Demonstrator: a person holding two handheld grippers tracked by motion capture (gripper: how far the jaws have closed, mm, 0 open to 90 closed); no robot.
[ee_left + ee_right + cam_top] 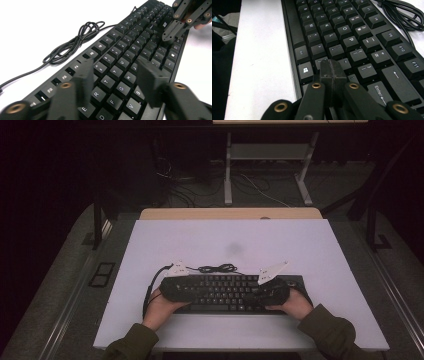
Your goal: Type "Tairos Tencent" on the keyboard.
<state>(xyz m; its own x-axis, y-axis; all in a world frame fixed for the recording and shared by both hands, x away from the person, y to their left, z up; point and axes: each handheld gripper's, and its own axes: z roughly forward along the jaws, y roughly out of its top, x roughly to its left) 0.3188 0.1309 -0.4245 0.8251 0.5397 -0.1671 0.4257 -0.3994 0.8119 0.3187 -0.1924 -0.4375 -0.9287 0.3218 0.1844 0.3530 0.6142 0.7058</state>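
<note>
A black keyboard [227, 292] with white key legends is being recorded near the front edge of the desk [320, 245], whose top is being noted as white with a faint grey smudge. A black cable [72, 45] is being observed. Both grippers, left [113, 72] and right [332, 72], are being logged as black with brass-coloured rivets. Olive-green sleeves [335, 335] are being noted.

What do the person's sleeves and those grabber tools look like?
The sleeves are olive green. Each gripper is black: the left gripper has two flat, blocky jaws on bars joined by brass-coloured rivets, and so does the right gripper. Each carries a pale grey three-cornered plate on top, and a black cable trails from the left one.
</note>
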